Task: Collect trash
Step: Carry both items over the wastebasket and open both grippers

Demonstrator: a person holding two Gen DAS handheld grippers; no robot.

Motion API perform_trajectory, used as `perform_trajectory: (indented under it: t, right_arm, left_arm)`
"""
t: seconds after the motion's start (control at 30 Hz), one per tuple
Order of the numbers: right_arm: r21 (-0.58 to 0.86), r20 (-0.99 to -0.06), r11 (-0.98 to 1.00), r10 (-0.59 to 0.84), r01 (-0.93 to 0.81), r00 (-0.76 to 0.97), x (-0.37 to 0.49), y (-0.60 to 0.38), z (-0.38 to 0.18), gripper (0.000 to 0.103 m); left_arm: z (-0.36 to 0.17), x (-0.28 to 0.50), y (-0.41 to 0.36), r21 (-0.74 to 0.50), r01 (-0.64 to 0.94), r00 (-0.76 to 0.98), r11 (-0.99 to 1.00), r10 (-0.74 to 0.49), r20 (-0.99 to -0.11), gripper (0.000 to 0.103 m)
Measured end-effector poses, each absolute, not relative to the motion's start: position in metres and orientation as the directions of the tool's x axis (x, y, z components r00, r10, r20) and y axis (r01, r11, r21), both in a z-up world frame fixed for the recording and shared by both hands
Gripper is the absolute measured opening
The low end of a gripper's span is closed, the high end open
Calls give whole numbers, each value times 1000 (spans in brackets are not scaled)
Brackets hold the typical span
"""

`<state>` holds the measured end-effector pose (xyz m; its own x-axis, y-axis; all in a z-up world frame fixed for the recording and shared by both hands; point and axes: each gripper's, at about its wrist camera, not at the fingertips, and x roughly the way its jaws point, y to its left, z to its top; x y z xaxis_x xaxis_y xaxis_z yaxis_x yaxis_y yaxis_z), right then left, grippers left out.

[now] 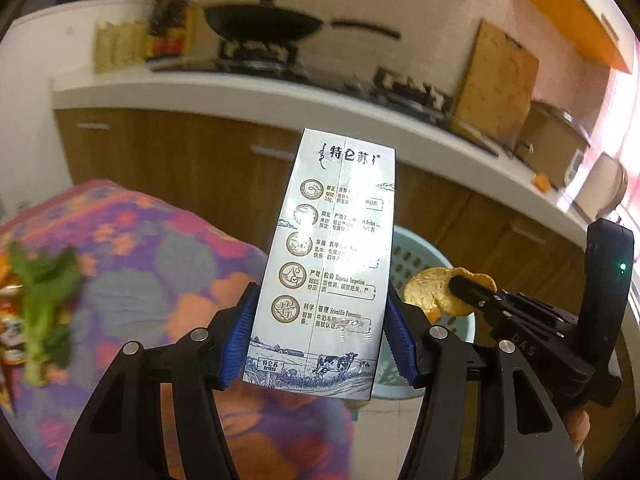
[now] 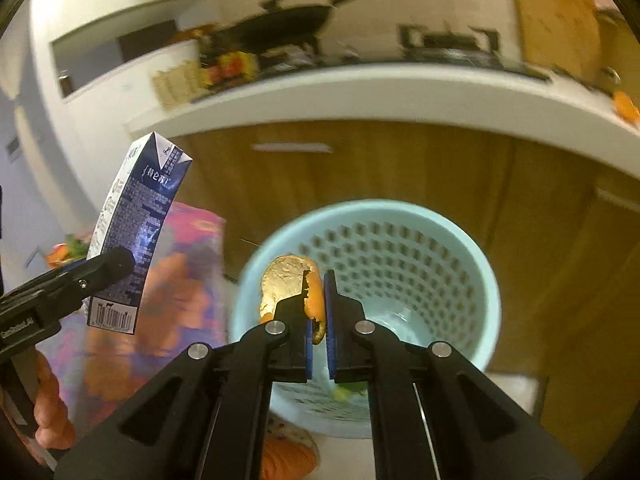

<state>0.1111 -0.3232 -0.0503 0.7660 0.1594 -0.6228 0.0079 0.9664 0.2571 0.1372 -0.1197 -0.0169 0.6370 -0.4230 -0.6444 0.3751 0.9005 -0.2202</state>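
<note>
My left gripper [image 1: 320, 340] is shut on a blue-and-white milk carton [image 1: 332, 256] and holds it upright in the air; the carton also shows at the left of the right wrist view [image 2: 136, 236]. My right gripper [image 2: 318, 320] is shut on a piece of orange peel [image 2: 286, 284], held over the open mouth of a light blue perforated trash basket [image 2: 400, 248]. The peel [image 1: 436, 292] and the basket [image 1: 412, 264] also show to the right of the carton in the left wrist view. A bit of green scrap lies in the basket's bottom [image 2: 348, 390].
A table with a flowery pink and purple cloth [image 1: 132, 248] stands to the left, with leafy greens [image 1: 44, 292] and wrappers on it. Behind the basket run brown cabinets [image 2: 360, 168] under a white counter with a stove and a black wok [image 1: 264, 26].
</note>
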Motion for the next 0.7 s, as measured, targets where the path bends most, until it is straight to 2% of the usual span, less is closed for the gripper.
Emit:
perform_trajectory:
  t: [0.13,0.37,0.7]
  right_arm:
    - [282,-672,957,148,66,726,123,-344,-74,3]
    - [285,-718,955,153,86,679,136,-354,-99,3]
    - [316,-732,944,181,92,657,135,-360,-109,7]
  left_arm:
    - [-38,154,-156,-194,393,587,899,-408,-699,57]
    - [-54,169,-178,-184,404,546,896,-397,-738,57]
    - [-54,175,-181,-204,390,547,898,-404,-733,61]
